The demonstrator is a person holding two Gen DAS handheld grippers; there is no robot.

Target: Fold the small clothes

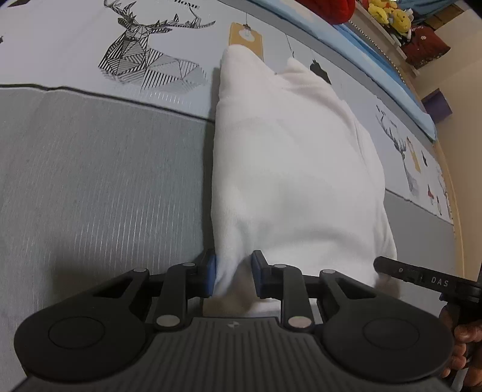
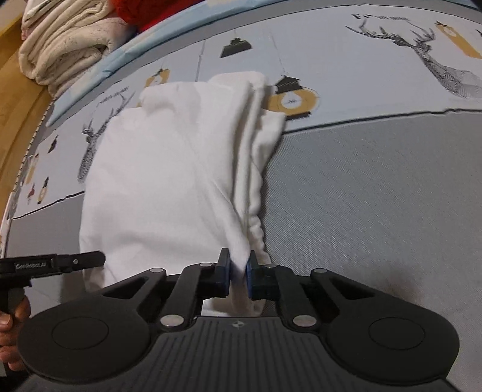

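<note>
On the bed: white garment [image 1: 295,169] lies on the printed sheet [image 1: 90,156], straddling the dark stripe where the grey band meets the deer print.
Landmark: garment; all places below are relative to it.
Garment state: already folded into a narrow stack; layered edges show along its right side in the right wrist view [image 2: 259,150].
Left gripper [image 1: 233,274]: at the garment's near left corner, blue pads either side of a bunch of cloth. Gap is moderate and fabric fills it; reads as holding that corner.
Right gripper [image 2: 238,271]: at the near right corner, jaws narrow, a thin pinch of cloth clamped between the pads.
Cross-check: each gripper's black finger shows at the near edge in the other camera, so both sit on the same near hem.
Far end: rests on the sheet beyond the stripe, next to the lamp print [image 2: 293,99].
Beyond the garment: rolled cream blanket [image 2: 63,45] and plush toys [image 1: 388,15], well apart.
Step (judgement): both near corners gripped, set for the end-over-end fold.
Next move needs: lift both corners level, carry them over to the far end, keep the side layers from splaying, line up edges before release.
Risk: right-side layers look loose, may slip out.
</note>
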